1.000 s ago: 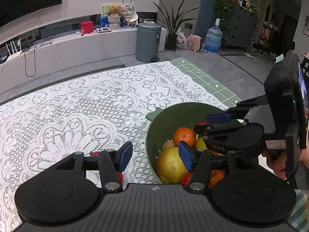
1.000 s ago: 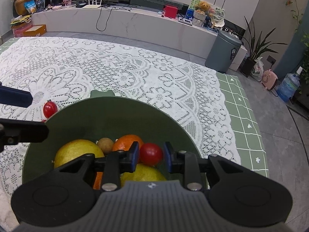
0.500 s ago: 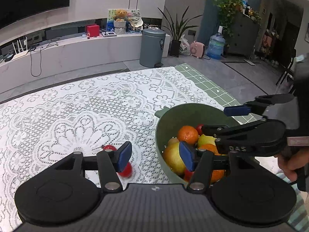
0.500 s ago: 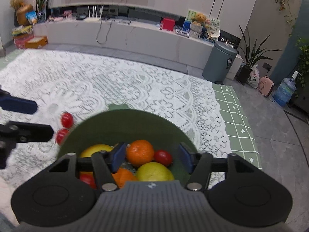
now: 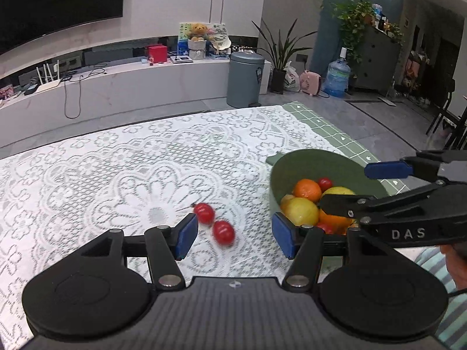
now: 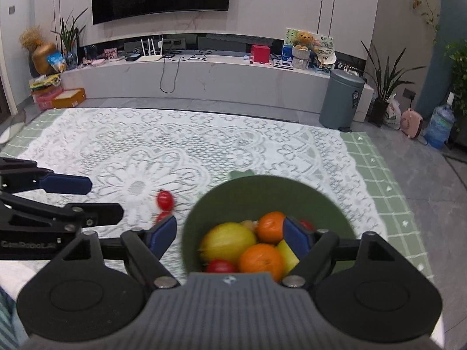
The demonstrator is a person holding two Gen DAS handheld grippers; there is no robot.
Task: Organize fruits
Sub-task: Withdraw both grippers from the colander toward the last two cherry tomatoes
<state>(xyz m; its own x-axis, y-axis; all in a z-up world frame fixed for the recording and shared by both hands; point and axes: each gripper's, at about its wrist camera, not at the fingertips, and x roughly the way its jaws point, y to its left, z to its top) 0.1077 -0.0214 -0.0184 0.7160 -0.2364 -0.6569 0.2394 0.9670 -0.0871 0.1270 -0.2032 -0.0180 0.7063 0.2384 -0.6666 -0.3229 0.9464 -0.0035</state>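
A dark green bowl (image 6: 262, 182) (image 5: 318, 162) on the lace cloth holds oranges (image 6: 261, 258), a yellow fruit (image 6: 227, 240) and small red tomatoes (image 6: 220, 266). Two more red tomatoes (image 5: 204, 212) (image 5: 223, 232) lie on the cloth left of the bowl. My left gripper (image 5: 235, 234) hovers just behind them, jaws opening, gripping nothing; the nearer tomato sits on the cloth in line with the gap. My right gripper (image 6: 230, 233) hangs over the bowl's near side, jaws opening, with nothing pressed between the pads. Each gripper shows in the other's view (image 6: 103, 199) (image 5: 344, 186).
White lace cloth (image 5: 116, 175) covers a green checked mat (image 6: 376, 175) and spreads wide to the left and far side. A person's striped sleeve (image 5: 432, 265) is at the lower right. Beyond the table stand a low white cabinet (image 6: 204, 78) and a grey bin (image 6: 343, 99).
The right gripper opened, left the small red tomato in the bowl and drew back and up. The left gripper shifted left from the bowl; both loose tomatoes now lie before its fingers.
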